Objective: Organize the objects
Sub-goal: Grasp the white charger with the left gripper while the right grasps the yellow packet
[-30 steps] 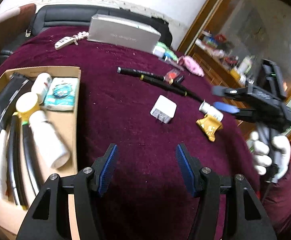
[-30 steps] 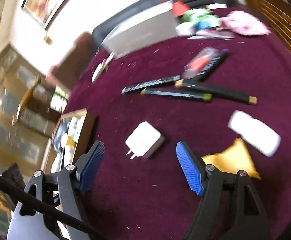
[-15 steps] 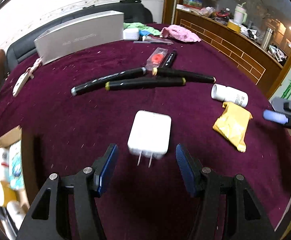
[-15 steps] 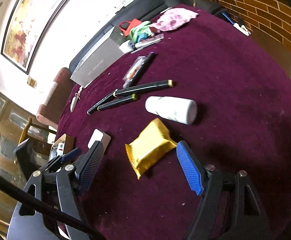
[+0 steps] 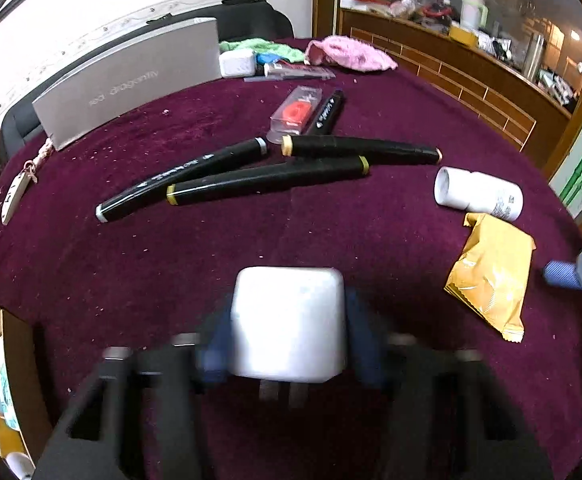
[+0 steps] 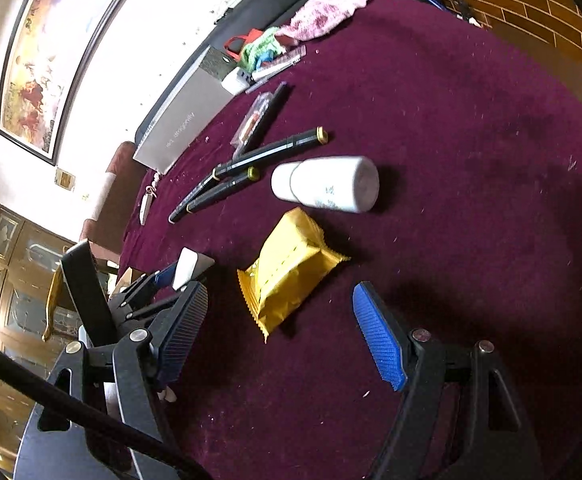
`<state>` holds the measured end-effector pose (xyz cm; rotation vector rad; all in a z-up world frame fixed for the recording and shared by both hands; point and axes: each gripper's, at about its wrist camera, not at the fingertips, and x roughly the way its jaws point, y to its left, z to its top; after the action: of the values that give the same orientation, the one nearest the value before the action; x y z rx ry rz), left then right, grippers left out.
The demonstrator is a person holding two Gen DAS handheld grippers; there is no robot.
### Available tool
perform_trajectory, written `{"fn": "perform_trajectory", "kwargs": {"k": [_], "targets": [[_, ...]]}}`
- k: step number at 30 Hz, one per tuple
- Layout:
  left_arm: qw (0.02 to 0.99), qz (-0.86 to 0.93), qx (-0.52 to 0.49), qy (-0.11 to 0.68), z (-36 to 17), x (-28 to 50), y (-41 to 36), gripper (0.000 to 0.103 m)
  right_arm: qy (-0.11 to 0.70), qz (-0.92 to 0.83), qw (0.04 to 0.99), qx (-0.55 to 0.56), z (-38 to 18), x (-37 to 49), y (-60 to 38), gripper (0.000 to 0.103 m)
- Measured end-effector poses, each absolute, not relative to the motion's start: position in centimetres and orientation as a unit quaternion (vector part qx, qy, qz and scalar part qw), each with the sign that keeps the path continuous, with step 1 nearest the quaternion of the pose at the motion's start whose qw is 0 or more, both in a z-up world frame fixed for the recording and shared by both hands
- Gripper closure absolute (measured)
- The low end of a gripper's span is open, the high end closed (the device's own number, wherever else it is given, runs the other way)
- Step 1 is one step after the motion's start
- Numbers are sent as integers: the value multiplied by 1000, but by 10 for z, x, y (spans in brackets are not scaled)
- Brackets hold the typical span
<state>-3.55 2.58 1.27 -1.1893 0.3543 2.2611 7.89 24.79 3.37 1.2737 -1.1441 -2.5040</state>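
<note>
My left gripper (image 5: pixel 287 332) is shut on a white charger block (image 5: pixel 289 322), its blue pads pressed against the block's two sides; the view is motion-blurred. The block and the left gripper also show in the right wrist view (image 6: pixel 190 268). My right gripper (image 6: pixel 279 340) is open and empty, just short of a yellow snack packet (image 6: pixel 289 268). A white pill bottle (image 6: pixel 325 184) lies on its side beyond the packet. Three black markers (image 5: pixel 259 164) lie further back on the maroon tablecloth (image 5: pixel 211 248).
A cardboard box (image 5: pixel 15 360) with bottles sits at the left table edge. A grey flat box (image 5: pixel 131 80), a red item in clear packaging (image 5: pixel 297 112), a pink cloth (image 5: pixel 349 54) and a keychain tag (image 5: pixel 15 194) lie at the back. The right gripper's tip (image 5: pixel 579 272) shows at the right.
My left gripper swung away from the cardboard box, moved onto the charger block and closed on it. My right gripper swung right to face the yellow packet and stayed open.
</note>
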Motion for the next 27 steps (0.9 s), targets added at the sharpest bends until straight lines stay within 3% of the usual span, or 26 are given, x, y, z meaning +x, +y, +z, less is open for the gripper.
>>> {"fn": "perform_trajectory", "kwargs": {"k": [9,21,23,25,27], "targets": [[283,843,-456,27,34,-9,-26,65,-362,-823,22,436,28,65,221,28],[289,860,-418,-39,55,30,-78,65,-270,-852,-133,429,30,30,171,26],[290,862,-415,-42,55,36,-86,65,-243,-856,-150,430,30,26,165,29],[295,860,-414,-48,55,40,-92,65,-207,-860,-168,436,29,25,160,47],[296,861,-411,-54,56,45,-100,65,-177,-863,-177,438,29,27,157,56]]}}
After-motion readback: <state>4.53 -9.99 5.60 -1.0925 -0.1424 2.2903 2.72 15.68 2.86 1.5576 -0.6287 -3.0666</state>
